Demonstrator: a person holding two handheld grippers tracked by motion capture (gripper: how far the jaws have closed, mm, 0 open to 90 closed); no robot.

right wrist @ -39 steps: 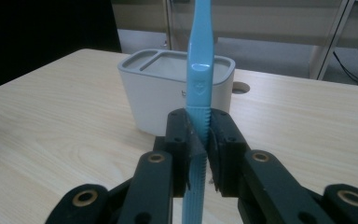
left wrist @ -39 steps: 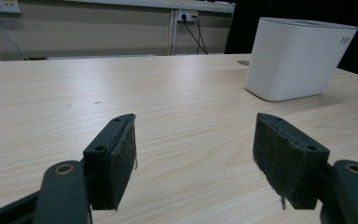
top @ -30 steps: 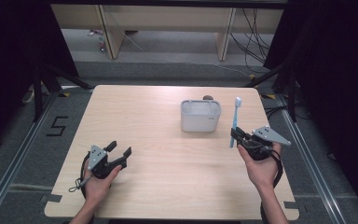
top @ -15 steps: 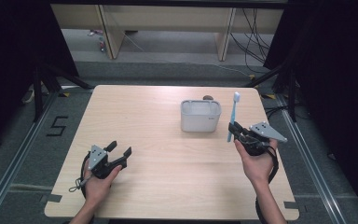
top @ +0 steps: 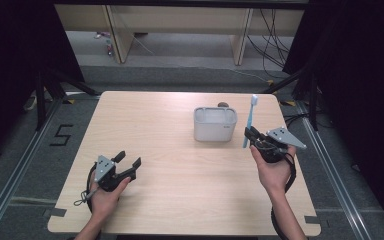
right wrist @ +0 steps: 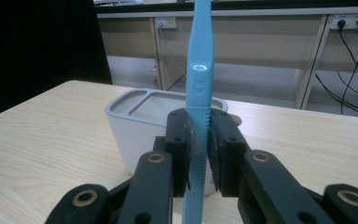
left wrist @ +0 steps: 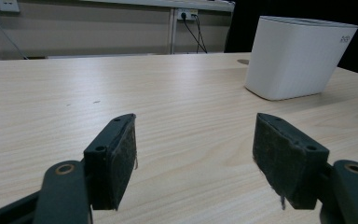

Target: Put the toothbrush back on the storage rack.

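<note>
While my right gripper (top: 252,136) clamps a blue toothbrush (top: 249,121) upright, bristles up, just right of the white holder (top: 215,124) near the worktop's far edge, I judge it ready to drop in. My left gripper (top: 128,162) rests empty, jaws wide apart, near the front left corner.

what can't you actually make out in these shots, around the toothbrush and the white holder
- Toothbrush head: cut off by the top edge of the right gripper view; too small for bristle detail in the high view.
- Holder inside: its walls hide the bottom in the high view.
- Small dark thing behind the holder: mostly hidden, unidentifiable.
</note>
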